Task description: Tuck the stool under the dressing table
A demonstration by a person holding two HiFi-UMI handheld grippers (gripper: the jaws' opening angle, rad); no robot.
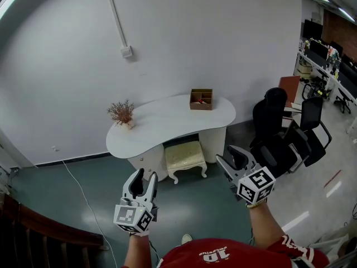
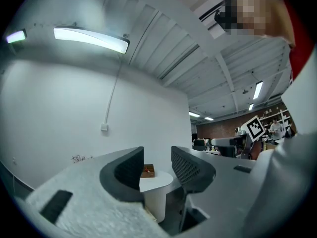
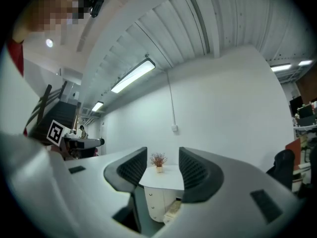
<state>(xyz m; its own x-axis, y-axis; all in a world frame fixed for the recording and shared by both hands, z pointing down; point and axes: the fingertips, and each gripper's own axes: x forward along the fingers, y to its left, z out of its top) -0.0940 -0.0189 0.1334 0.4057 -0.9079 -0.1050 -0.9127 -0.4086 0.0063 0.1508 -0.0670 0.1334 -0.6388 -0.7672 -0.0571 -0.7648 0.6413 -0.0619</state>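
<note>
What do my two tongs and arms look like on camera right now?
Both the left tongs and right tongs are light grey with dark, textured pads. Each carries a white cube with black square markers. The person wears a red shirt with lettering on it.

White table (image 1: 167, 124) against wall (image 1: 67, 66), top curved, on white cabinet base.
On top: small potted plant (image 1: 121, 115) at left end; open wooden box (image 1: 201, 99) near back edge, right of middle; the two well apart.
Grey-green floor (image 1: 83, 183): cream stool (image 1: 185, 156) at table front, rear part under top, front part out. Black chairs (image 1: 279, 133) right of table. White cable (image 1: 83, 197) trails over floor at left.
</note>
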